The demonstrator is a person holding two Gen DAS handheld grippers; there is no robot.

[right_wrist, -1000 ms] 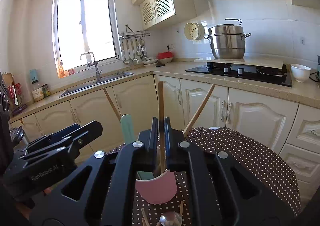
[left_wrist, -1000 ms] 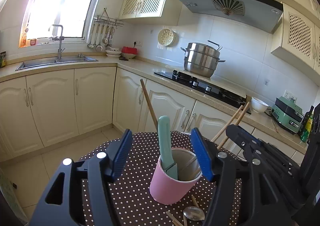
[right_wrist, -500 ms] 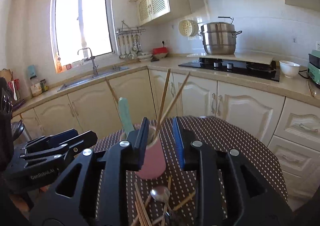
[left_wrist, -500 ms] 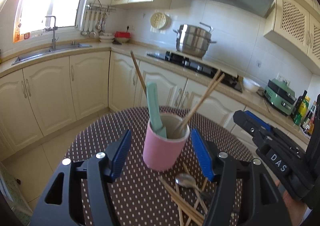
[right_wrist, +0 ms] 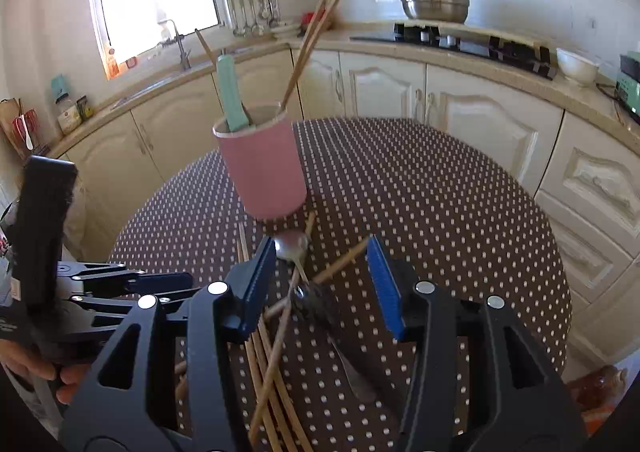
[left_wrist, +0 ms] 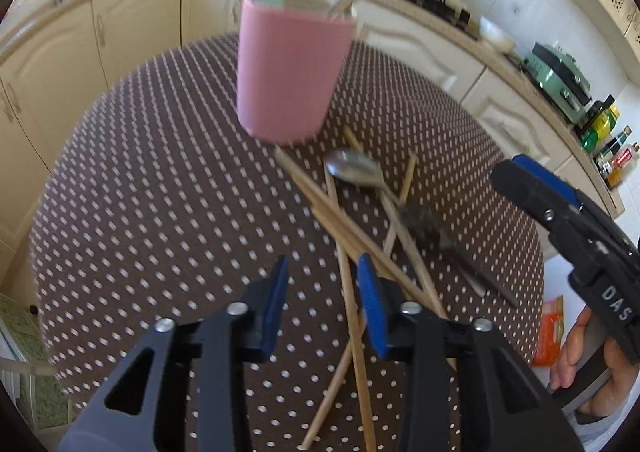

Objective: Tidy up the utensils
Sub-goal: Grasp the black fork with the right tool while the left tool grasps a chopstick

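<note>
The cup (right_wrist: 262,168) is sitting on the table (right_wrist: 440,212), with chopsticks (right_wrist: 276,348) and spoon (right_wrist: 294,248) lying at its 6 o'clock.

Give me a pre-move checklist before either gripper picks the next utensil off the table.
1. Left gripper open, empty: ok.
2. Right gripper open, empty: ok.
3. Pink cup upright, room inside: ok.
4. Loose chopsticks separated for a clean single grasp: not ok, they cross each other.
5. Spoon free of the pile: not ok, it lies among the chopsticks.
6. Dark utensil type: cannot tell, blurred.
</note>
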